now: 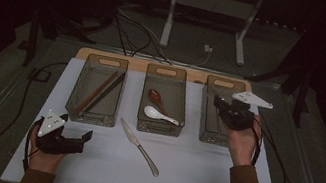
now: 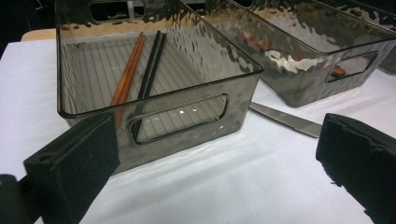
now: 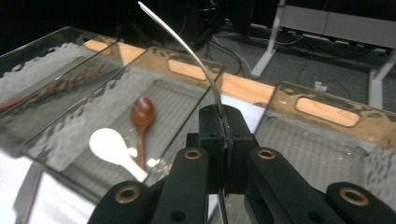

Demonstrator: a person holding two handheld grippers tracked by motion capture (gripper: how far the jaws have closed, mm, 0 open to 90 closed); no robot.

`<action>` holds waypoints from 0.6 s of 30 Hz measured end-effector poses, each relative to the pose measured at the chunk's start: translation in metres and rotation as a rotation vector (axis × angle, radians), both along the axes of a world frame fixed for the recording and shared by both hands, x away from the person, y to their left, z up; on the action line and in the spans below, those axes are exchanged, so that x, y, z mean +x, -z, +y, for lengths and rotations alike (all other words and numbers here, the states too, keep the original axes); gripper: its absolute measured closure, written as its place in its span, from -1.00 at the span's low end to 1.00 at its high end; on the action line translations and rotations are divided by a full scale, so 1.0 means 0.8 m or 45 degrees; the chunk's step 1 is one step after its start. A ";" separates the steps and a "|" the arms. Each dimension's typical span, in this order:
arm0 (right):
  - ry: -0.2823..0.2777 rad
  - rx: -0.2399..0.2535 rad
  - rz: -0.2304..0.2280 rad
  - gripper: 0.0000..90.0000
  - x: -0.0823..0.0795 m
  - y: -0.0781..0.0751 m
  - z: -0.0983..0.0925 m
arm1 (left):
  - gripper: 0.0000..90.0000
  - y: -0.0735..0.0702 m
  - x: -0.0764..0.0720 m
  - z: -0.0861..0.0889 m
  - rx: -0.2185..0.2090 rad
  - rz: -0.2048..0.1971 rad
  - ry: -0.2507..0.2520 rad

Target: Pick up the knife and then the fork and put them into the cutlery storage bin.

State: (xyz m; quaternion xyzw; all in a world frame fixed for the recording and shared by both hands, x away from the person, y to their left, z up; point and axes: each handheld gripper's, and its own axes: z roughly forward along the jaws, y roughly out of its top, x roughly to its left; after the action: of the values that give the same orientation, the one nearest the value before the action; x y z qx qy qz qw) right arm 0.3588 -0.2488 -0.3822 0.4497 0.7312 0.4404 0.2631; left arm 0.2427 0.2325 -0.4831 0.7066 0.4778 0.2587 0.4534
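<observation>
White table point(image 1: 186, 177) w/ three sorting bins: chopsticks point(image 2: 140, 65) left, spoons point(image 3: 126, 135) mid, so right gripper point(image 3: 223, 126), clamped on a thin metal utensil point(image 3: 187, 46), hovers over the empty right bin point(image 3: 317, 149); left gripper point(image 2: 205, 154) gapes idle nr the knife point(image 1: 139, 147).

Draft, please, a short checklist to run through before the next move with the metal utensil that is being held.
1. Right tongs clamped on the thin silver metal utensil: ok.
2. Kind of utensil: cannot tell, seen edge-on.
3. Smoky clear plastic bin beneath it, visible floor bare: ok.
4. Left tongs open, holding nothing: ok.
5. Silver table knife not yet binned: not ok.
</observation>
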 end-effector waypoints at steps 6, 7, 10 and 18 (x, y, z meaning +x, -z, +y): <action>0.045 -0.006 -0.002 0.99 0.011 -0.003 -0.012 | -0.99 0.000 0.000 0.001 0.001 0.000 -0.002; 0.052 -0.008 -0.005 0.99 0.013 -0.003 -0.014 | -0.99 0.000 0.000 0.001 0.001 0.001 -0.003; 0.074 -0.012 -0.001 0.99 0.019 -0.004 -0.020 | -0.99 -0.001 0.000 0.001 -0.001 -0.002 -0.004; 0.131 -0.026 0.026 0.99 0.031 0.010 -0.040 | -0.99 -0.001 0.000 0.001 -0.001 -0.002 -0.004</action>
State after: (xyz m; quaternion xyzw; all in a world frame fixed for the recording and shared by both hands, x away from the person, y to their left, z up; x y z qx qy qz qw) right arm 0.3837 -0.2810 -0.3899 0.4883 0.7142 0.4142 0.2826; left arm 0.2423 0.2332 -0.4827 0.7056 0.4785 0.2598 0.4535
